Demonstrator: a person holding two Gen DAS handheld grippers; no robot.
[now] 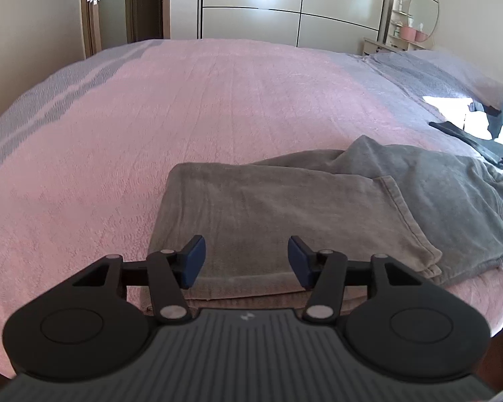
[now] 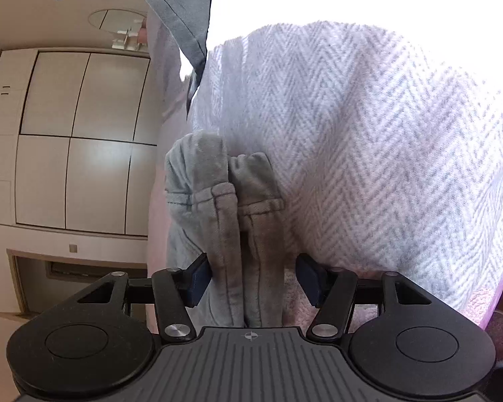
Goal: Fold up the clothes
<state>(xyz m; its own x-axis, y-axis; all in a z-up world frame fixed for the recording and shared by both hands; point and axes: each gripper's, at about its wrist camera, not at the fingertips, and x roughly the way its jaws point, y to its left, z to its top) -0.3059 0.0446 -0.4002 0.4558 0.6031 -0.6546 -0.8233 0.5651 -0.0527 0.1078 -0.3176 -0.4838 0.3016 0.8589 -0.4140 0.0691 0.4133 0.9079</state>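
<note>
Grey cotton trousers (image 1: 285, 207) lay on the pink bedspread (image 1: 151, 134), folded into a thick band whose long axis ran left to right across the left wrist view, the squared fold end to the left and the bunched, pocketed part to the right. The left gripper (image 1: 246, 261) stood released, its 2 blue pads wide apart, hovering just above the near edge of that band with nothing between them. The right gripper (image 2: 253, 274) was also spread; cloth of the same grey garment (image 2: 224, 207) lay between its fingers, touching the left pad (image 2: 199, 276) and clear of the other, so it was not clamped. A herringbone blanket (image 2: 369, 150) filled the rest of that view. Both grippers sat at the garment, the left near the folded end and the right on hemmed folds. Whether further folding remained could not be settled. No brand, label or readable writing showed, only small logo marks on the gripper bodies.
</note>
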